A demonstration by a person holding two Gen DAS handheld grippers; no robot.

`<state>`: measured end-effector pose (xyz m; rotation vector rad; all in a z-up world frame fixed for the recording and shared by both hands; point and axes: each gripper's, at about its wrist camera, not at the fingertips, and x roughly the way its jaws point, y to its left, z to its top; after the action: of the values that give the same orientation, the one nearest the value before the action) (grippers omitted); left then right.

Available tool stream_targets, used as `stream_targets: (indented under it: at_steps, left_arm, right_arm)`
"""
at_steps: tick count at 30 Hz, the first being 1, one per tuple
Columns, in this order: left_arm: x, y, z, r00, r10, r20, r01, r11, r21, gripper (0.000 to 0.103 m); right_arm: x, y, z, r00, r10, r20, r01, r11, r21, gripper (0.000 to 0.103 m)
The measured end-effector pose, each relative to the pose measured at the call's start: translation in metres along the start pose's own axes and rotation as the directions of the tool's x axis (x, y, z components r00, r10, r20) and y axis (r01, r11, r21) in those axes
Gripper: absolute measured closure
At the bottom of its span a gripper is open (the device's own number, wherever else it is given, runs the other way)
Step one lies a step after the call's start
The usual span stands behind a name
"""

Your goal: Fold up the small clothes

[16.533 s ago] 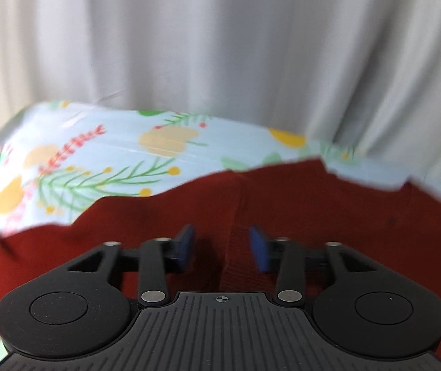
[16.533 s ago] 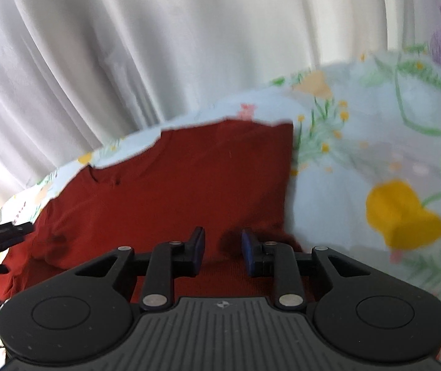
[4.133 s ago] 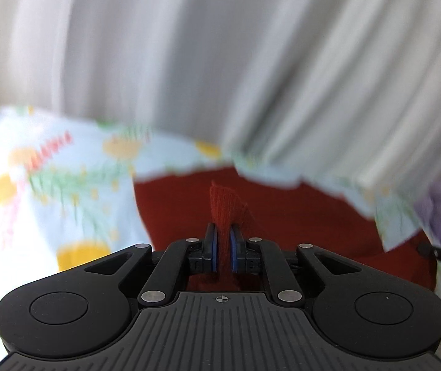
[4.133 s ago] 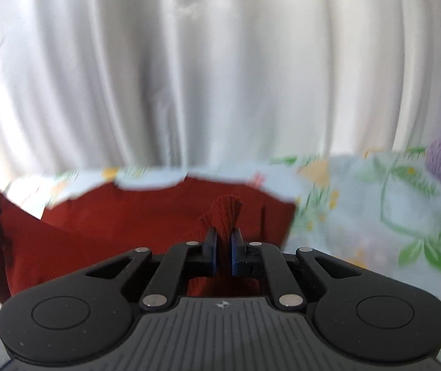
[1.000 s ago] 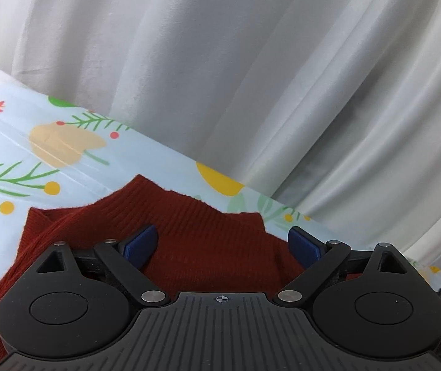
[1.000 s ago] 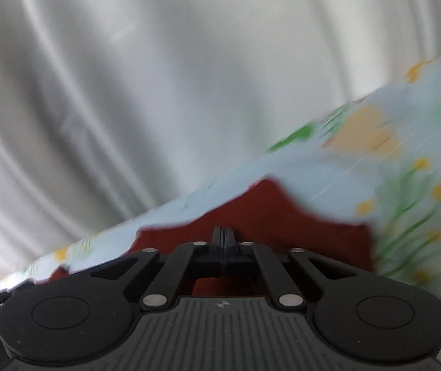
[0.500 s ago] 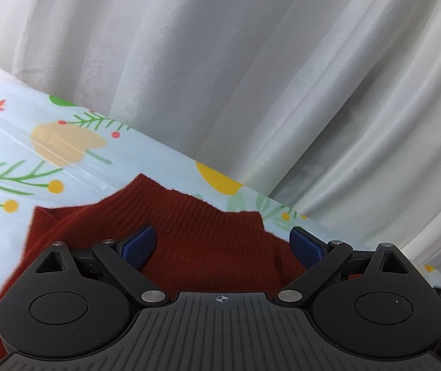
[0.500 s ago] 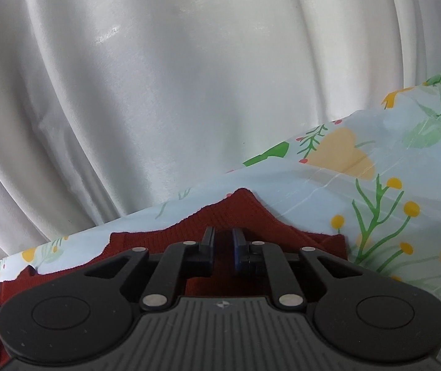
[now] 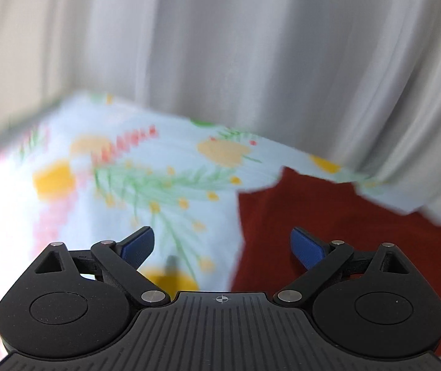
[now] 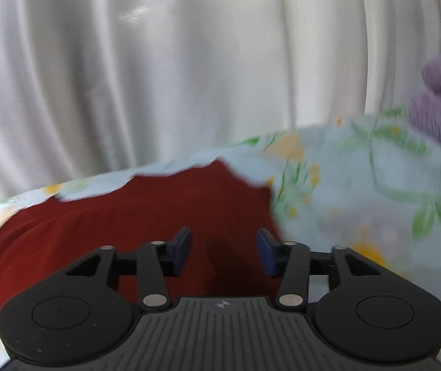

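The red sweater [image 10: 146,216] lies flat on the flowered cloth [image 9: 164,167], near the white curtain [image 10: 189,61]. Both the left gripper [image 9: 222,249] and right gripper [image 10: 223,252] gape empty. It looks soft, light and floppy; pinch an edge.

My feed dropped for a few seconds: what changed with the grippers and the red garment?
Both let go: the right hand-held gripper, shut a second ago, now stands open over the red garment. The left hand-held gripper, already open, swung left off it onto the floral cloth. The garment remains lying flat.
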<state>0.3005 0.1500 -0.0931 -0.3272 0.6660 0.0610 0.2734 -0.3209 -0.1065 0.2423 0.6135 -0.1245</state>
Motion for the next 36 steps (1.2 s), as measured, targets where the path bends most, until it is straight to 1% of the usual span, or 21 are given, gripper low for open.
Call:
stream_targets:
  at_steps: [2, 3, 4, 6, 7, 9, 10, 11, 13, 15, 16, 20, 22, 24, 26, 28, 30, 31, 32, 33, 36]
  left_arm:
    - [-0.011, 0.011, -0.012, 0.996, -0.071, -0.062, 0.062, 0.990, -0.128, 0.003]
    - [-0.014, 0.013, -0.019, 0.991, -0.108, -0.075, 0.094, 0.981, -0.171, 0.003]
    - [-0.017, 0.016, -0.024, 0.986, -0.142, -0.090, 0.121, 0.971, -0.206, 0.003]
    - [-0.021, 0.019, -0.033, 0.969, -0.220, -0.116, 0.182, 0.944, -0.276, 0.004]
    - [-0.023, 0.021, -0.036, 0.959, -0.258, -0.120, 0.210, 0.926, -0.312, 0.004]
    - [-0.027, 0.026, -0.044, 0.934, -0.342, -0.100, 0.278, 0.877, -0.393, 0.004]
    - [-0.028, 0.030, -0.048, 0.921, -0.377, -0.098, 0.304, 0.852, -0.426, 0.004]
    - [-0.026, 0.031, -0.050, 0.912, -0.396, -0.104, 0.312, 0.837, -0.450, 0.004]
    - [-0.020, 0.034, -0.053, 0.907, -0.403, -0.124, 0.303, 0.828, -0.473, 0.005]
    - [-0.014, 0.035, -0.054, 0.909, -0.399, -0.123, 0.294, 0.821, -0.489, 0.006]
    - [-0.011, 0.037, -0.053, 0.912, -0.394, -0.118, 0.289, 0.818, -0.497, 0.008]
    - [-0.003, 0.037, -0.047, 0.919, -0.377, -0.111, 0.275, 0.818, -0.506, 0.012]
    - [0.000, 0.038, -0.044, 0.916, -0.388, -0.102, 0.284, 0.806, -0.519, 0.012]
    - [0.005, 0.040, -0.045, 0.911, -0.404, -0.087, 0.295, 0.783, -0.547, 0.016]
    - [0.009, 0.046, -0.046, 0.901, -0.430, -0.060, 0.316, 0.744, -0.589, 0.025]
    - [0.013, 0.051, -0.045, 0.886, -0.463, -0.025, 0.348, 0.701, -0.623, 0.028]
    - [0.018, 0.053, -0.044, 0.874, -0.487, -0.004, 0.373, 0.674, -0.637, 0.028]
    - [0.023, 0.053, -0.042, 0.868, -0.496, -0.010, 0.376, 0.671, -0.639, 0.028]
    - [0.030, 0.051, -0.041, 0.871, -0.490, -0.029, 0.362, 0.681, -0.636, 0.028]
    - [0.035, 0.050, -0.039, 0.880, -0.473, -0.043, 0.343, 0.695, -0.632, 0.031]
    - [0.044, 0.047, -0.031, 0.888, -0.458, -0.034, 0.339, 0.704, -0.624, 0.030]
  right_arm:
    - [-0.014, -0.003, -0.015, 1.000, 0.014, -0.027, -0.012, 0.999, 0.051, 0.054]
    - [-0.018, -0.004, -0.020, 0.999, 0.023, -0.044, -0.019, 0.997, 0.069, 0.054]
    - [-0.019, -0.005, -0.024, 0.998, 0.027, -0.060, -0.023, 0.997, 0.079, 0.054]
    - [-0.018, -0.003, -0.028, 0.996, 0.032, -0.083, -0.027, 0.998, 0.062, 0.054]
    - [-0.018, -0.002, -0.027, 0.996, 0.024, -0.085, -0.019, 0.998, 0.052, 0.054]
    - [-0.023, 0.000, -0.025, 0.997, 0.037, -0.070, -0.033, 0.998, 0.055, 0.054]
    - [-0.027, 0.000, -0.025, 0.997, 0.053, -0.063, -0.049, 0.997, 0.062, 0.054]
    - [-0.029, 0.001, -0.025, 0.996, 0.066, -0.063, -0.062, 0.996, 0.063, 0.054]
    - [-0.033, 0.005, -0.025, 0.994, 0.082, -0.067, -0.079, 0.995, 0.054, 0.054]
    - [-0.034, 0.009, -0.026, 0.993, 0.093, -0.074, -0.090, 0.995, 0.049, 0.054]
    - [-0.033, 0.011, -0.027, 0.992, 0.101, -0.079, -0.098, 0.994, 0.051, 0.054]
    - [-0.032, 0.021, -0.030, 0.988, 0.123, -0.098, -0.119, 0.992, 0.041, 0.054]
    - [-0.031, 0.027, -0.031, 0.986, 0.134, -0.103, -0.131, 0.991, 0.032, 0.054]
    - [-0.030, 0.033, -0.031, 0.982, 0.150, -0.111, -0.148, 0.989, 0.031, 0.054]
    - [-0.028, 0.041, -0.031, 0.976, 0.176, -0.124, -0.174, 0.984, 0.032, 0.054]
    - [-0.025, 0.052, -0.032, 0.968, 0.205, -0.143, -0.204, 0.979, 0.017, 0.055]
    - [-0.019, 0.066, -0.036, 0.960, 0.232, -0.159, -0.236, 0.972, -0.006, 0.058]
    - [-0.015, 0.073, -0.038, 0.954, 0.247, -0.168, -0.254, 0.967, -0.017, 0.059]
    - [-0.012, 0.080, -0.041, 0.949, 0.262, -0.177, -0.271, 0.962, -0.026, 0.060]
    - [-0.008, 0.089, -0.043, 0.942, 0.280, -0.184, -0.292, 0.956, -0.037, 0.062]
    - [0.006, 0.114, -0.052, 0.926, 0.316, -0.207, -0.338, 0.937, -0.085, 0.068]
